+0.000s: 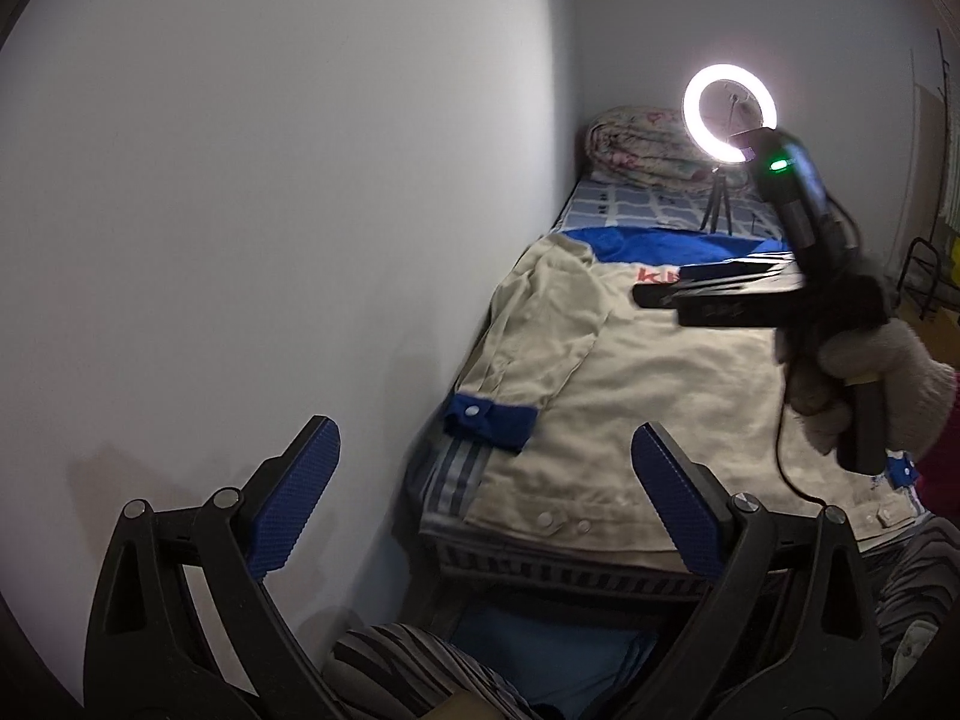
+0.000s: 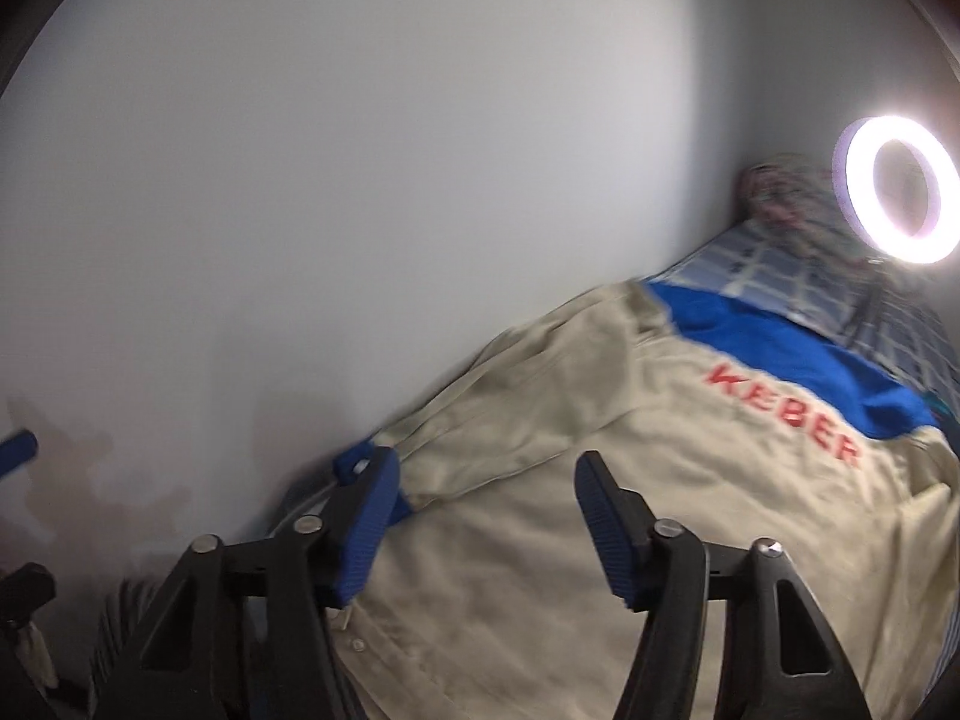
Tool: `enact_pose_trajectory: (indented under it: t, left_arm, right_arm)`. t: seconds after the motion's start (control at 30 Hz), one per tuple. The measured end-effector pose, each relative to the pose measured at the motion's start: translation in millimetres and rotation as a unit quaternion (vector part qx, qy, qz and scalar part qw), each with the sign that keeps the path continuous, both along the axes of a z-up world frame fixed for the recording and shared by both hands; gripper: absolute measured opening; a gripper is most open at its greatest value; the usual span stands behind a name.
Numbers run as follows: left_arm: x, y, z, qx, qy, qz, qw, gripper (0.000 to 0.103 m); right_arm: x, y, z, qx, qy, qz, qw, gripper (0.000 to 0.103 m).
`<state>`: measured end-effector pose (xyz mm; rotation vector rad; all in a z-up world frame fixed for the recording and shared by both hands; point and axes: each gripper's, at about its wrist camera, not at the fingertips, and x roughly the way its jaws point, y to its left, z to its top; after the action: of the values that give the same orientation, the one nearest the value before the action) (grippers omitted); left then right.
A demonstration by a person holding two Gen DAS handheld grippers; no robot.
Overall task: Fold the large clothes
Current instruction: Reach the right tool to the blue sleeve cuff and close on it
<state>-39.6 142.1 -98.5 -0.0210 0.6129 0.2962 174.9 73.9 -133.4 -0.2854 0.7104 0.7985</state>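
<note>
The beige work jacket (image 2: 600, 480) lies back-up and spread flat on the bed (image 1: 660, 204), occupying the lower right of both views, its blue yoke toward the ring light (image 1: 729, 114). One sleeve is folded along the wall side, blue cuff (image 1: 489, 420) at centre frame in the left wrist view. The fabric appears soft, medium-weight and limp; judged non-slippery, it should crease readily. Recommended hold points: hem corners, cuff or shoulder seams, where layers are thick. Left gripper (image 1: 486, 498): jaws apart, empty. Right gripper (image 2: 486, 534): jaws apart, nothing between them.
</note>
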Motion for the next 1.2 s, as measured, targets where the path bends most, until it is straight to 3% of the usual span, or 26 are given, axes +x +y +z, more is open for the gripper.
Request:
enact_pose_trajectory:
  t: [0.13,0.57,0.67,0.77,0.9,1.07,1.2]
  left_arm:
    - [-4.8,4.7,-4.2,0.002,0.006,0.008,0.9999,0.100]
    - [-1.9,20.4,-19.5,-0.002,0.026,0.033,0.9991,0.100]
    - [-2.6,23.5,-21.5,0.002,0.030,0.038,0.9988,0.100]
    - [-2.8,27.9,-22.6,0.001,0.034,0.045,0.9984,0.100]
    - [-0.8,32.0,-27.0,-0.003,0.041,0.050,0.9979,0.100]
    - [9.9,34.4,-33.2,-0.008,0.063,0.057,0.9963,0.100]
    - [19.0,34.6,-36.0,-0.006,0.074,0.057,0.9956,0.100]
  right_arm:
    - [10.2,24.6,-27.5,-0.031,0.010,0.010,0.999,0.062]
    - [5.5,91.3,-90.3,-0.064,0.028,0.093,0.993,0.062]
    - [4.3,106.8,-113.6,-0.075,0.041,0.111,0.990,0.066]
    - [5.8,117.7,-134.1,-0.087,0.049,0.112,0.989,0.075]
    - [13.2,128.4,-156.8,-0.095,0.071,0.115,0.986,0.075]
    - [18.4,141.0,-180.7,-0.133,0.064,0.113,0.983,0.075]
    - [22.2,145.3,-192.4,-0.154,0.051,0.111,0.980,0.055]
